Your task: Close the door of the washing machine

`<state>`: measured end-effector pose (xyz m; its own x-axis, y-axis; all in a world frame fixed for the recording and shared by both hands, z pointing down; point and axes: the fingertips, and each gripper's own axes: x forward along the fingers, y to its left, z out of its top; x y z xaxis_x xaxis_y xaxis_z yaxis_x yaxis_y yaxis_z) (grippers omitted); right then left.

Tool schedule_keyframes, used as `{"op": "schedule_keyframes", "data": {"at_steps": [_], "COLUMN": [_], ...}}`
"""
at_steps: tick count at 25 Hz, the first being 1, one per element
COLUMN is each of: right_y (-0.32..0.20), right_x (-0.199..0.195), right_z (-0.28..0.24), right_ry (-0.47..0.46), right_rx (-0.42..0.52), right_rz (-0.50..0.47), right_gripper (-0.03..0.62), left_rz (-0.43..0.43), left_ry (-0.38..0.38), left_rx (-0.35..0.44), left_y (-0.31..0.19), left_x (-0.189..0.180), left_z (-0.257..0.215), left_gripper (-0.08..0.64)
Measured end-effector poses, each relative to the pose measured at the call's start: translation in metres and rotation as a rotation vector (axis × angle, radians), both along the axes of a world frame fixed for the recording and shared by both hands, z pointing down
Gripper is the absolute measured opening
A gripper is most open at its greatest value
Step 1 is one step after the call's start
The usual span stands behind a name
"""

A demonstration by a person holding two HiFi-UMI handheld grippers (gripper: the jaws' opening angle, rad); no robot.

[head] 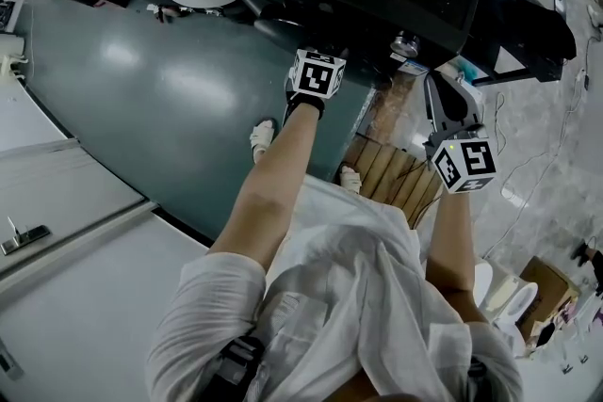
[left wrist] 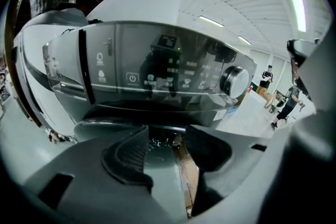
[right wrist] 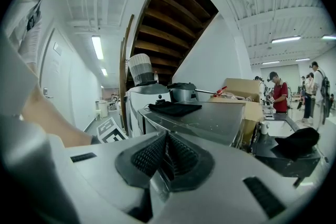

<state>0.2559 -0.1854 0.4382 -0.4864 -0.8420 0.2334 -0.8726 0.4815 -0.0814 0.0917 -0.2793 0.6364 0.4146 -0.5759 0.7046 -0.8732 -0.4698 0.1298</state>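
The washer [left wrist: 157,68] fills the left gripper view: a dark glossy control panel [left wrist: 173,73] with a silver dial [left wrist: 234,81] at its right end. Just under the panel runs a dark curved rim, the top of the door [left wrist: 131,122], right beyond the jaw tips. Whether that door is latched I can't tell from here. The left hand-held gripper [left wrist: 168,141] is pointed straight at it, jaws apart, nothing between them, only floor [left wrist: 160,176] showing through the gap. From the head view the left arm [head: 273,193] stretches out over the grey-green floor to the foot of the black machine. The right hand-held gripper [right wrist: 165,157] is off to the side, near level, its ribbed pads pressed together on nothing. Beyond it lies a steel worktop [right wrist: 210,118] with a black cloth [right wrist: 175,108] on it, a pot [right wrist: 181,92] behind, a cardboard box [right wrist: 244,87] further along, and people [right wrist: 278,93] standing at the far right.
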Motion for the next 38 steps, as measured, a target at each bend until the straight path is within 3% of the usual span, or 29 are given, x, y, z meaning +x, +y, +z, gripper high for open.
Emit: {"op": "schedule_keyframes", "data": {"at_steps": [6,13,18,23,31,38], "right_y": [0.013,0.027,0.037,0.041,0.049,0.053], "right_x": [0.000,-0.001,-0.002,0.000,-0.007,-0.016], "right_z": [-0.014,-0.037,-0.053,-0.076,-0.100,-0.107], "right_ry": [-0.014,-0.026,-0.023,-0.028,-0.042,-0.055], "right_rx": [0.027,0.068,0.100,0.152,0.207,0.219], "right_rz": [-0.006,-0.028,-0.049,-0.071,-0.118,-0.131], "right_gripper": [0.031,0.031,0.031,0.031,0.031,0.028], "left_rz": [0.008,-0.041,-0.042,-0.110,-0.196,-0.267], "left_ry": [0.014,0.049,0.051,0.106,0.155,0.167], "left_rx": [0.133,0.325,0.485,0.614,0.745,0.784], "left_y": [0.011,0.039,0.072,0.104,0.156,0.187], "left_x": [-0.017,-0.045,-0.058,-0.074,-0.100,-0.129], "left_z": [-0.065,-0.162,-0.226,-0.278,-0.321,-0.331], "left_gripper": [0.219,0.200,0.144,0.111,0.098,0.042]}}
